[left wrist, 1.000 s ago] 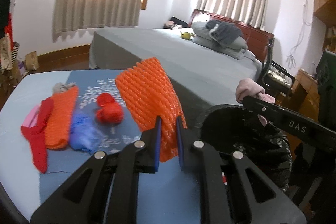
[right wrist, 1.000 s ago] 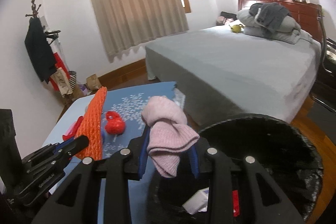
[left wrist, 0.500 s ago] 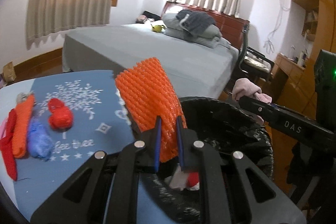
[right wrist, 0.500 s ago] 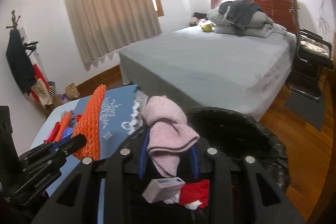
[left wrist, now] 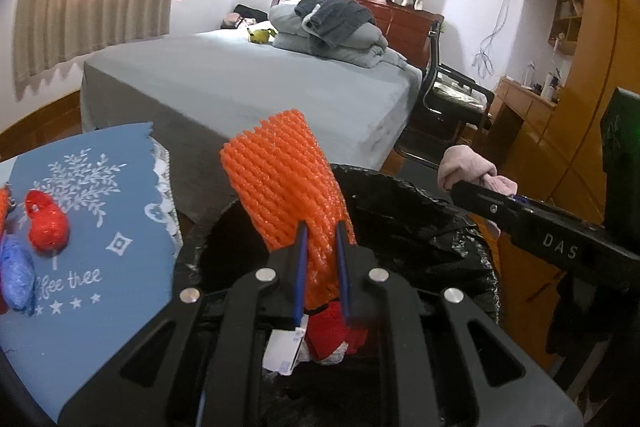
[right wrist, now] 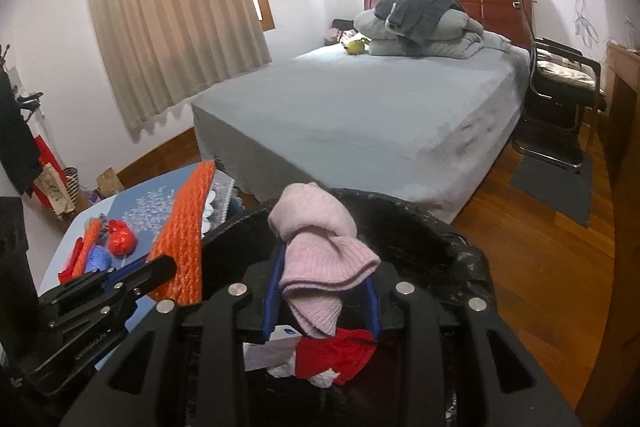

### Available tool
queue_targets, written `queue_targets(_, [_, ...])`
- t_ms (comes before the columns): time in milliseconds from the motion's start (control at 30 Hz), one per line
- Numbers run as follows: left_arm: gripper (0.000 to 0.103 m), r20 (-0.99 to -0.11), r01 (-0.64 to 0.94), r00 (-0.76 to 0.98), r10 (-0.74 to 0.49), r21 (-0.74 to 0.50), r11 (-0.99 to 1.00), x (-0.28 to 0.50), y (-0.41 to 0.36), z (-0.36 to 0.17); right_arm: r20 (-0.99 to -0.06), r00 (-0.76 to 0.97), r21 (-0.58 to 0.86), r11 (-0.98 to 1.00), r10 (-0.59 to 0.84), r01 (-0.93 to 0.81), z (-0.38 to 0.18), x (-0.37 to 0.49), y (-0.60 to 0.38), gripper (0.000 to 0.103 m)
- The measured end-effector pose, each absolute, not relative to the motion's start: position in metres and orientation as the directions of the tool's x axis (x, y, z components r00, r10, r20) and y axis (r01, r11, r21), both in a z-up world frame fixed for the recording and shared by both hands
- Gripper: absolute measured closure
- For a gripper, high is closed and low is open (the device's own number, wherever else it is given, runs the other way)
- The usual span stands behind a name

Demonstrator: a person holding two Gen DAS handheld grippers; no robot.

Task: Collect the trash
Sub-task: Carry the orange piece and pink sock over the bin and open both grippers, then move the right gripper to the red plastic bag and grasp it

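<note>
Left gripper (left wrist: pixel 320 259): pinching an orange foam net sleeve (left wrist: pixel 286 183), ribbed, standing upright over the black-lined trash bin (left wrist: pixel 420 219). Right gripper (right wrist: pixel 322 291): clamped on a pale pink knitted cloth (right wrist: pixel 320 247), folded and drooping above the same bin. Bin contents: red scrap (right wrist: pixel 334 351), white carton (right wrist: pixel 272 347). Left view alone shows the blue tablecloth's (left wrist: pixel 120 267) "tree" lettering; right view alone shows the wooden floor (right wrist: pixel 540 267). Red wad (left wrist: pixel 46 223) and blue wad (left wrist: pixel 16 275) lie on the tablecloth, the blue one partly cut off.
</note>
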State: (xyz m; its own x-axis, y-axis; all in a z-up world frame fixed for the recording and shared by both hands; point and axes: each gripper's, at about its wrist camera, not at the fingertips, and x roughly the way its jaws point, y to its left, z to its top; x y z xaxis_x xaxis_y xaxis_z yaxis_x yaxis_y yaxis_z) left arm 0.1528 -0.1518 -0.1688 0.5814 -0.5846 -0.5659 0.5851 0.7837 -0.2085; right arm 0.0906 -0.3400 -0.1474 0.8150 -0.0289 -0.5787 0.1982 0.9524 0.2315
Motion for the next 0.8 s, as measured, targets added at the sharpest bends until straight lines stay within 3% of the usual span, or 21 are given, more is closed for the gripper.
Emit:
queue_targets(67, [0.078, -0.569, 0.587, 0.571, -0.592, -0.221, 0.779, 0.155, -0.154, -0.171, -0.587, 0.809, 0.228, 0.951, -0.036, 0.208, -0.150, 0.091, -0.342, 0.066])
queue_targets(133, [0.064, -0.573, 0.582, 0.562, -0.596, -0.238, 0.778, 0.159, -0.152, -0.172, -0.590, 0.806, 0.231, 0.948, -0.043, 0.219, -0.153, 0.090, -0.346, 0.061])
queue_targets(167, [0.056, -0.572, 0.574, 0.562, -0.597, -0.249, 0.780, 0.160, -0.149, -0.173, -0.590, 0.806, 0.231, 0.947, -0.048, 0.225, -0.153, 0.089, -0.347, 0.056])
queue_targets(267, [0.050, -0.570, 0.555, 0.578, -0.584, -0.250, 0.793, 0.163, -0.140, -0.170, -0.581, 0.811, 0.222, 0.946, -0.066, 0.237, -0.153, 0.088, -0.349, 0.041])
queue_targets(333, [0.043, -0.565, 0.538, 0.598, -0.569, -0.243, 0.807, 0.164, -0.132, -0.167, -0.576, 0.814, 0.215, 0.946, -0.078, 0.243, -0.151, 0.087, -0.348, 0.028])
queue_targets(400, [0.033, -0.556, 0.513, 0.628, -0.544, -0.230, 0.827, 0.165, -0.122, -0.164, -0.565, 0.819, 0.206, 0.944, -0.100, 0.258, -0.148, 0.087, -0.345, 0.008])
queue_targets(433, [0.030, -0.552, 0.498, 0.645, -0.529, -0.222, 0.838, 0.164, -0.116, -0.162, -0.562, 0.821, 0.205, 0.944, -0.104, 0.260, -0.148, 0.086, -0.345, 0.005])
queue_targets(533, [0.017, -0.545, 0.446, 0.691, -0.475, -0.196, 0.874, 0.166, -0.099, -0.158, -0.568, 0.817, 0.200, 0.947, -0.098, 0.253, -0.146, 0.089, -0.341, 0.005])
queue_targets(800, [0.012, -0.549, 0.310, 0.768, -0.330, -0.133, 0.941, 0.171, -0.042, -0.152, -0.578, 0.814, 0.202, 0.958, -0.051, 0.203, -0.147, 0.103, -0.314, 0.005])
